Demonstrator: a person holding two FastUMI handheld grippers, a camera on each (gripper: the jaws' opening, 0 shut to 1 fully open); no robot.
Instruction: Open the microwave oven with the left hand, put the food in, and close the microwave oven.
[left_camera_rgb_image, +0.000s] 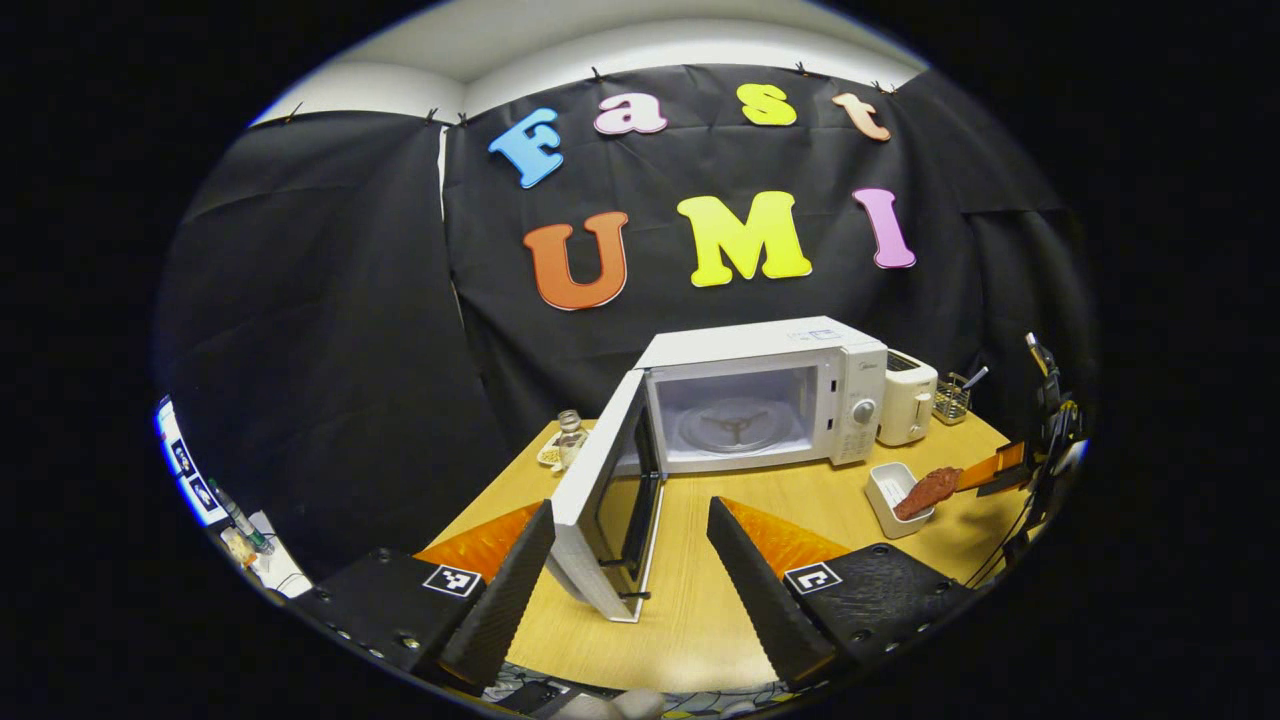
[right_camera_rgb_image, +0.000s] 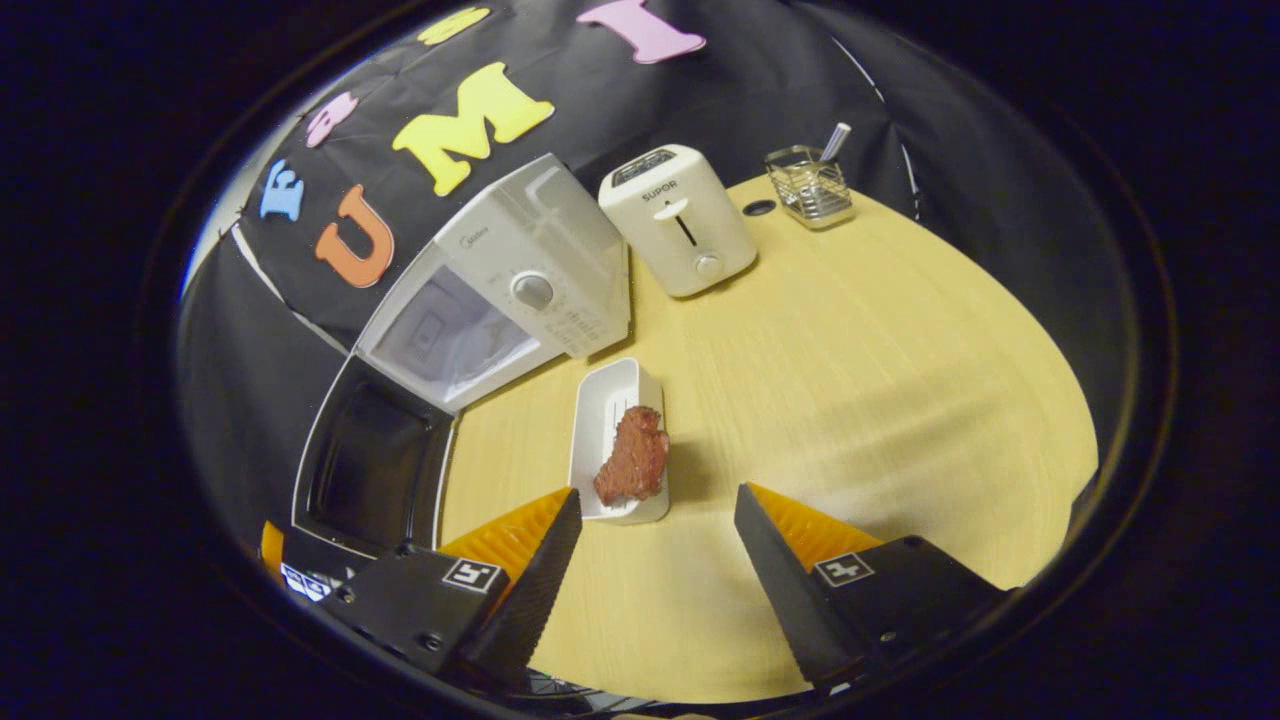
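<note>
- Standing on the wooden table, the white microwave is seen in the left gripper view with its door swung wide open toward the camera.
- Its cavity is lit, and a glass turntable is visible on the floor inside.
- The left gripper is held in front of the door with its fingers spread apart; nothing is gripped, and the door's edge is seen between them.
- The food, a reddish-brown piece of meat, is seen in the right gripper view resting on the near end of a white rectangular tray.
- The tray lies on the table just in front of the microwave's control panel, to the right of the open door.
- The right gripper is held just short of the tray, fingers released and wide apart, with nothing between them.
- A white toaster is placed beside the microwave, and a wire basket holding a utensil is set farther along the table's back edge.
- A small glass jar is seen on the table behind the open door in the left gripper view.
</note>
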